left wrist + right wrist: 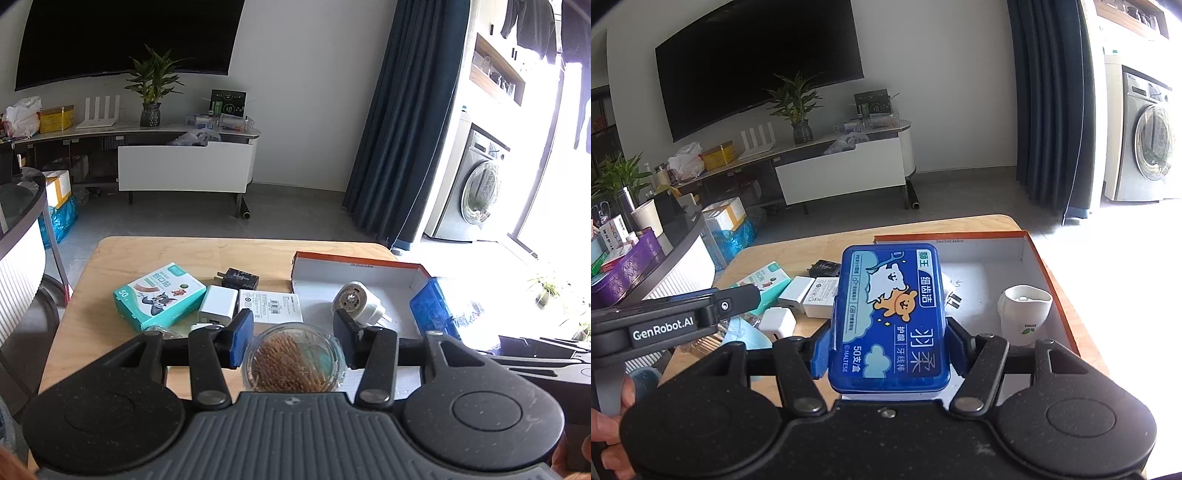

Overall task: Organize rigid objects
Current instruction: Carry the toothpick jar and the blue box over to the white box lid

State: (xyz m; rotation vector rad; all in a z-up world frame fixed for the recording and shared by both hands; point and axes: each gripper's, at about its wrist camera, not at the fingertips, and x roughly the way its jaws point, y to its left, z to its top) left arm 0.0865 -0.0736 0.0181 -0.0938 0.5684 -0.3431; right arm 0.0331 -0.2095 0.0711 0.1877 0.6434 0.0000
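1. The orange-edged cardboard tray (1030, 254) is seen at 1 o'clock on the wooden table (155, 251); it is judged light and stiff but easily dented, and is best left in place as the collecting bin

2. The blue floss-pick box (890, 317) is clamped across its long sides by the right gripper (888, 350), raised over the tray's near-left part; its glossy hard plastic is judged light, rigid and somewhat slippery, so a hold across the middle of the long sides is favoured

3. The teal plaster carton (159, 295) is found at 10 o'clock in the left view; thin card is judged light and crushable, so the short flat sides should be taken gently

4. The clear toothpick jar (295, 356) is framed between the parted fingers of the left gripper (293, 341); whether the pads touch it cannot be told. It is judged light, smooth and round, likely to roll or slip, so the widest part should be squeezed squarely

5. The white charger cube (218, 304), touching the carton, is judged dense, hard and easily gripped on opposite flat faces
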